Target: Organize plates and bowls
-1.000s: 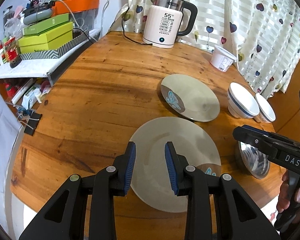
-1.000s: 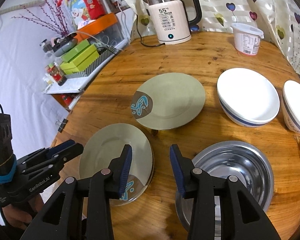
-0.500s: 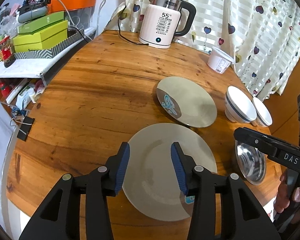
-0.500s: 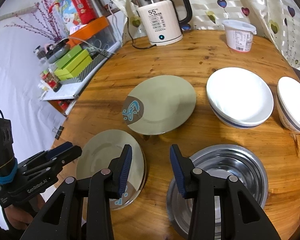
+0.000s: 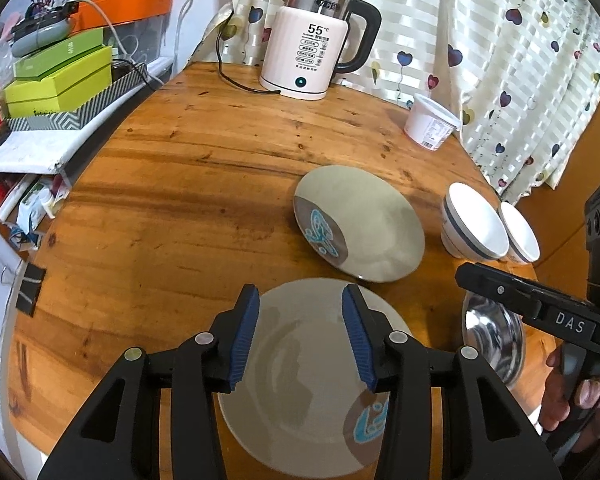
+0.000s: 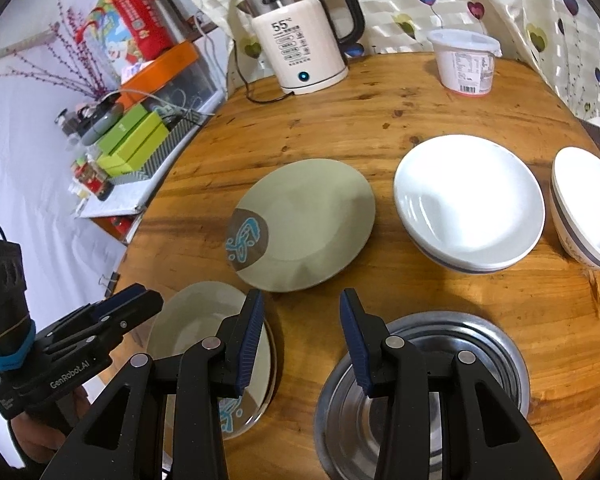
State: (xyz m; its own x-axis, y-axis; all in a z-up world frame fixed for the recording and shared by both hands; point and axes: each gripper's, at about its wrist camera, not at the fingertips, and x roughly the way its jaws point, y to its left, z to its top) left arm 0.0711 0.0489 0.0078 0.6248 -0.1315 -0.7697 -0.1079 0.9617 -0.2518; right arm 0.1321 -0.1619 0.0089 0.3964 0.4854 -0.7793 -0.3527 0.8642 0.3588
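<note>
A: How did the left gripper (image 5: 300,336) stand?

B: Its blue pads were spread apart with nothing between them. It hung over the near plate (image 5: 300,400), which lay flat on the table (image 5: 160,208) at the near edge. That plate had a brown patch with a blue mark on its near right side.

A: And the right gripper (image 6: 300,340)?

B: Spread as well, and holding nothing. Through its gap only bare wood showed. Its left finger stood over the near plate's right rim, its right finger over the steel bowl (image 6: 492,360).

A: Where was the other plate?

B: The far plate (image 6: 304,224) lay past the near one, toward the middle of the table, close to it but apart. Whether it sat flat or a little tilted I could not tell. It carried the same brown patch on its left edge.

A: The bowls?

B: A wide white bowl (image 6: 468,200) with a dark band sat right of the far plate. A smaller bowl (image 6: 588,208) sat just beside it at the table's right edge. In the left view the two looked as if they touched, but I could not be sure.

A: Anything else on the table?

B: A kettle (image 5: 312,60) reading 55 at the far edge, and a white tub (image 6: 464,60) to its right.
</note>
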